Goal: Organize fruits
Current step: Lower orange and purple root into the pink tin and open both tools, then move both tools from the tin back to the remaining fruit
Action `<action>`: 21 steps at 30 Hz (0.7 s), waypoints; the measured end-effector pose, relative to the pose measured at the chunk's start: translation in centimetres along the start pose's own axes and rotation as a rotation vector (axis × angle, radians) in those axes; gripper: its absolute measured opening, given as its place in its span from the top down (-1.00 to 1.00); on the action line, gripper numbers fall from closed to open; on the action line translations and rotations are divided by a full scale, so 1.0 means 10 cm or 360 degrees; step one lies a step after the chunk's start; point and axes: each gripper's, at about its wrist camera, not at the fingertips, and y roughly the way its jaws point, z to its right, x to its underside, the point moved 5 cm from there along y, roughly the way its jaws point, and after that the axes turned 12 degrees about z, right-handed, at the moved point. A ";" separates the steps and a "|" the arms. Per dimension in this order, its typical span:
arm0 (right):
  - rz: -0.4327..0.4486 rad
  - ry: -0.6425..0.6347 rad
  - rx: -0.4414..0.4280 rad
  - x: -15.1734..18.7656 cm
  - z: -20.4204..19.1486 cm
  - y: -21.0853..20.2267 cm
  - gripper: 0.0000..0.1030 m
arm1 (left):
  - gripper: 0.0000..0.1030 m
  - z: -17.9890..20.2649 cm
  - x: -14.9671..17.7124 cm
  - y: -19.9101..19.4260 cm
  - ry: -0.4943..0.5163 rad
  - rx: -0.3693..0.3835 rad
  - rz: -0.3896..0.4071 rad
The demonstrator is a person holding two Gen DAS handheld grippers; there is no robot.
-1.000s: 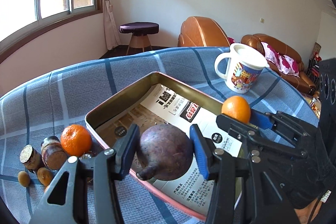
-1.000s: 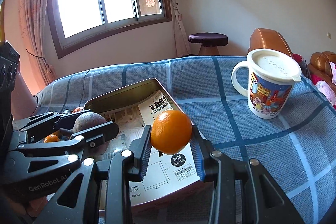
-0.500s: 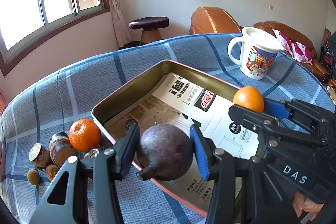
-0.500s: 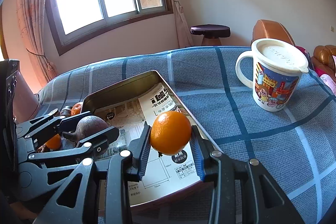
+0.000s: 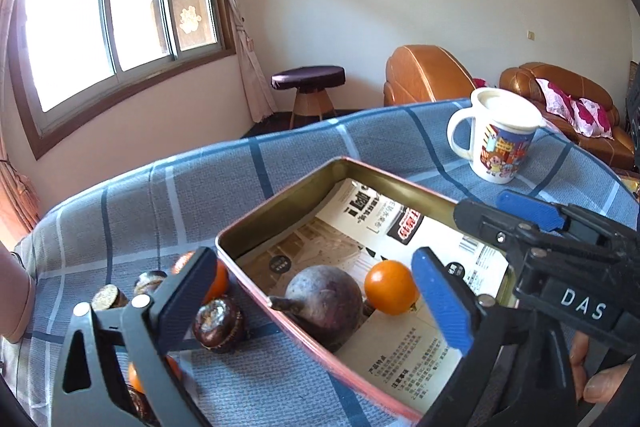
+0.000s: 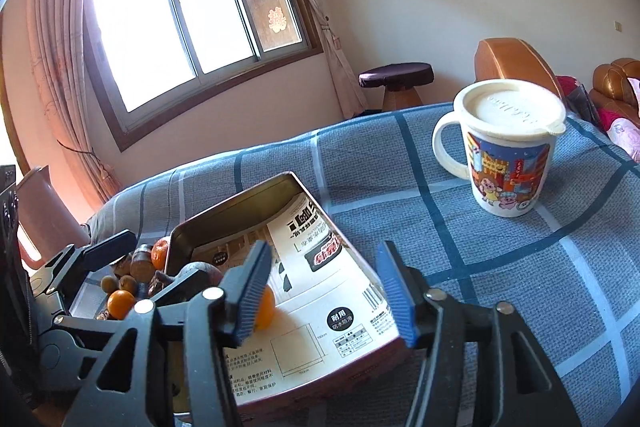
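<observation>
On the left, loose on the blue plaid tablecloth (image 5: 120, 211) just outside the tin's wall, lie the fruits not yet sorted: two mandarins (image 5: 218, 281) and several dark chestnuts (image 5: 218, 323), all on the side of the left gripper (image 5: 316, 307), which looks the nearer of the two for them. That gripper's jaws have just been opening and now stand spread wide, pinching nothing; a purple, round, stubby-stemmed fruit (image 5: 324, 301) lies between and beyond them on the printed paper lining the metal tin (image 5: 280, 211), its stem pointing toward the near wall. Touching it on the right sits an orange mandarin (image 5: 391, 287), also in the tin. The right gripper (image 6: 324, 291) has likewise just been opening, its blue pads apart and empty, the mandarin low beside its left pad, free. My guess is the next reach goes leftward, over the tin's rim. Further right a lidded cartoon mug (image 6: 506, 159) stands well apart. Behind: a bright window, a stool, brown leather sofas.
</observation>
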 end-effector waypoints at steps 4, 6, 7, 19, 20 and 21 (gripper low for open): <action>0.0095 -0.0020 0.0037 -0.06 0.00 -0.06 -0.40 | -1.00 -0.03 -0.10 -0.12 0.0043 -0.0096 0.0106; 0.0112 -0.0044 0.0077 -0.06 0.00 -0.06 -0.40 | -1.00 -0.08 -0.10 -0.13 0.0044 -0.0148 0.0111; 0.0120 -0.0048 0.0090 -0.07 0.01 -0.06 -0.40 | -1.00 -0.11 -0.09 -0.13 0.0036 -0.0170 0.0108; 0.0330 -0.0125 0.0225 -0.14 -0.06 -0.26 -0.41 | -1.00 -0.73 0.16 -0.26 -0.0017 -0.0419 0.0068; 0.0334 -0.0139 0.0237 -0.14 -0.08 -0.26 -0.41 | -1.00 -0.79 0.18 -0.27 -0.0030 -0.0429 0.0056; 0.0336 -0.0148 0.0243 -0.14 -0.10 -0.27 -0.41 | -1.00 -0.85 0.21 -0.28 -0.0045 -0.0438 0.0044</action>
